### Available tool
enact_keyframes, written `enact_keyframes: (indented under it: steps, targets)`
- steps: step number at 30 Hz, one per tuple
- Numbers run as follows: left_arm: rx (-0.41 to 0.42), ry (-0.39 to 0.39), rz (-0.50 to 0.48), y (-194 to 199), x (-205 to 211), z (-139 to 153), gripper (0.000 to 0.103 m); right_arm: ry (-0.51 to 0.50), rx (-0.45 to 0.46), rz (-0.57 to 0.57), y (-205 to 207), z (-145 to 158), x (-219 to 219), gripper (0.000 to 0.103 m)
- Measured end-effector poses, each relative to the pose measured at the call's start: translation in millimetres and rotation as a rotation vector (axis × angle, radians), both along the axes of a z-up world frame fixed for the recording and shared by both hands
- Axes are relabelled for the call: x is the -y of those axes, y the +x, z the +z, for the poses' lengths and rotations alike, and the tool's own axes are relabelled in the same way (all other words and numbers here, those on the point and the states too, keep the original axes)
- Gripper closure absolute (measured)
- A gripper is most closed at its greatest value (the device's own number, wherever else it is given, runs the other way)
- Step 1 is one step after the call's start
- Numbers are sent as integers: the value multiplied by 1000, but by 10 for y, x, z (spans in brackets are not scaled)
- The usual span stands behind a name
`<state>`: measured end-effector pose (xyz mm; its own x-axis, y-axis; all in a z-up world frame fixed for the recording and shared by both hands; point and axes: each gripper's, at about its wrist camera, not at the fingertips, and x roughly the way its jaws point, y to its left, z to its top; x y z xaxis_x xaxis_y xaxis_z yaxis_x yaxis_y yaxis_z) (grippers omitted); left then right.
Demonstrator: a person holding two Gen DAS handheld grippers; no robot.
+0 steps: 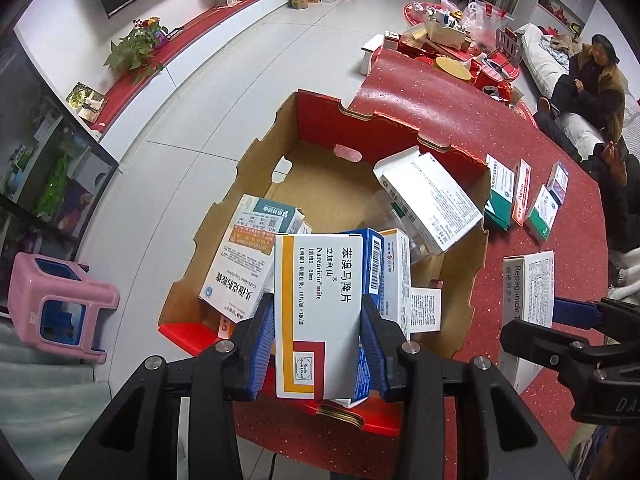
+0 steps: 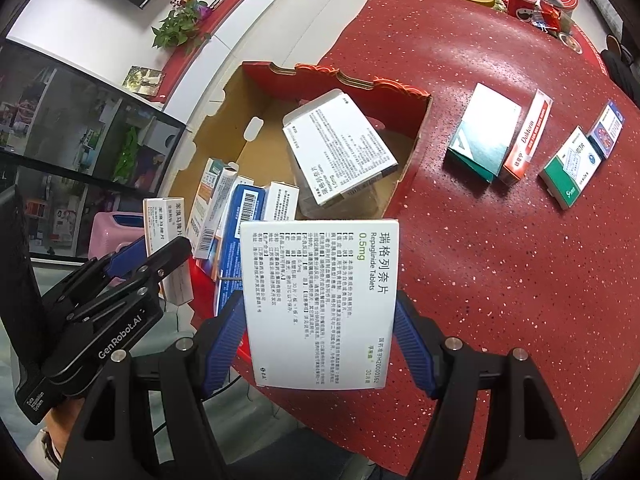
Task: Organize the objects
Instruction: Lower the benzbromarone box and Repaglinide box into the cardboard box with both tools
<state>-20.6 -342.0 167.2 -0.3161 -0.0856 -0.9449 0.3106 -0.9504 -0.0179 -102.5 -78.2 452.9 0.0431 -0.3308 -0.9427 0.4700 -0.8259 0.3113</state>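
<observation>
My left gripper (image 1: 318, 308) is shut on a white medicine box with a yellow and red stripe (image 1: 320, 276), held upright above the near end of an open cardboard carton (image 1: 256, 152). Several medicine boxes (image 1: 244, 256) stand inside the carton, and a large white one (image 1: 432, 200) leans on its right wall. My right gripper (image 2: 320, 300) is shut on a white Repaglinide tablet box (image 2: 320, 280), held over the red table (image 2: 500, 260) just right of the carton (image 2: 224, 120). The left gripper (image 2: 160, 256) and its box (image 2: 164, 220) show at the left of the right wrist view.
Loose boxes lie on the table right of the carton: a green-white one (image 2: 484, 136), an orange Daktarin one (image 2: 528, 136), another green-white one (image 2: 572, 164) and a blue one (image 2: 606, 128). Clutter (image 1: 452, 36) fills the far end. A pink stool (image 1: 60, 304) stands left; a seated person (image 1: 592, 84) is far right.
</observation>
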Motion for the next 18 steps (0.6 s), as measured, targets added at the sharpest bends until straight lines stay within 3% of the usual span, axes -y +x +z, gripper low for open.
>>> enact_keyframes:
  steps: [18]
  targets:
    - [-1, -30, -19, -240, 55, -14, 60, -27, 13, -25, -142, 15, 131, 32]
